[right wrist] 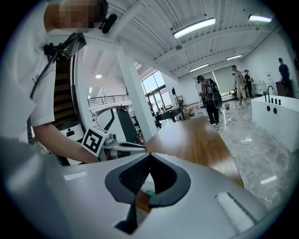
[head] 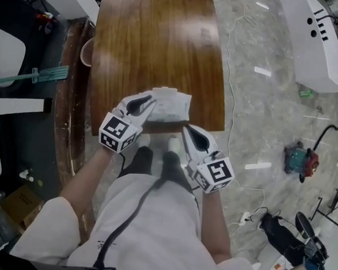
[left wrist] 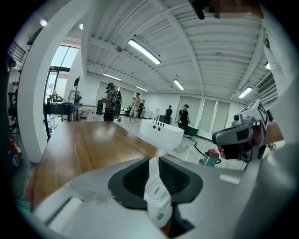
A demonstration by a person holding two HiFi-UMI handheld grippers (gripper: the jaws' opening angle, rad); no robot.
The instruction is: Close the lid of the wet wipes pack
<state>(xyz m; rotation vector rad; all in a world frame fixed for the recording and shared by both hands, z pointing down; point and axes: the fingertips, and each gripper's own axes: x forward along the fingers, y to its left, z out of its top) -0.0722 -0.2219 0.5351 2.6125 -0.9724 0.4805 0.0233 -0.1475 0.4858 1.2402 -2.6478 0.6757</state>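
1. Two grippers are working at the near edge of the table (head: 158, 38); my left gripper (left wrist: 154, 158) is holding its jaws narrowly apart, gripping nothing.
2. Its tips are hovering over the wet wipes pack (head: 172, 106), whose OPEN label (left wrist: 156, 190) is showing through the gap.
3. My right gripper (right wrist: 149, 154) is hanging near and right of the pack, jaws together, empty.
4. I am judging the lid not yet pressed down; pressing and sealing are remaining.

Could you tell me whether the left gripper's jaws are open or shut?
Open: the left gripper has its jaws apart, wet wipes pack showing between them.
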